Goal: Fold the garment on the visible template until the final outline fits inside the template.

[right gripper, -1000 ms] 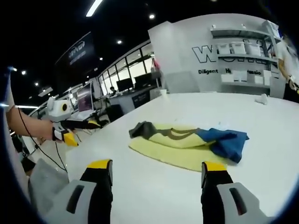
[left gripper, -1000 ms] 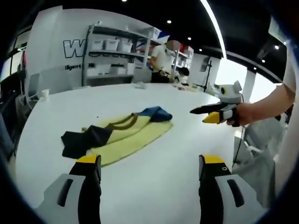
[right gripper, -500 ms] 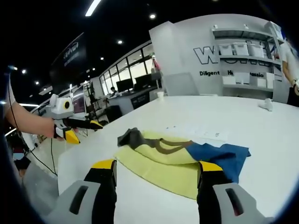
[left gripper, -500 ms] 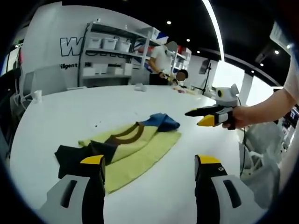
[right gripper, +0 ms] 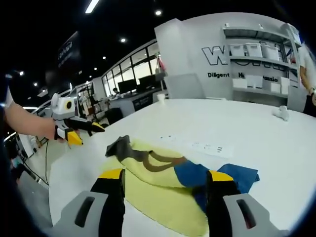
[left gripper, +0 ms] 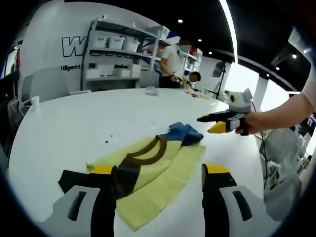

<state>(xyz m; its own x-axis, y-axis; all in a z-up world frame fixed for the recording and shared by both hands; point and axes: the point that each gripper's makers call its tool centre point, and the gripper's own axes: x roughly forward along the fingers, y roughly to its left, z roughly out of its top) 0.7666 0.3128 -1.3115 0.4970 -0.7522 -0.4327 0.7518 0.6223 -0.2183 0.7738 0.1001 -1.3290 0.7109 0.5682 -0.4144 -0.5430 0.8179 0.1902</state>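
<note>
- Both tongs, left (left gripper: 157,173) and right (right gripper: 165,177), are apart and empty over the yellow garment (left gripper: 163,170) lying half-folded on the white desk (left gripper: 69,123).
- I'd pinch the dark sleeve (left gripper: 74,178) and blue sleeve (right gripper: 232,175) cleanly, folding inward.

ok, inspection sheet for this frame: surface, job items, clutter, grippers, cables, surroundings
Surface: white table, small dark specks.
Job's things: yellow garment with brown collar, blue sleeve and dark sleeve, lying crumpled; template: faint markings on the table, unclear.
Clutter: small white items at the far edge.
Grippers: left gripper open over the garment; right gripper open over the garment.
Cables: thin cable beside the table.
Surroundings: shelving with bins, people beyond.
</note>
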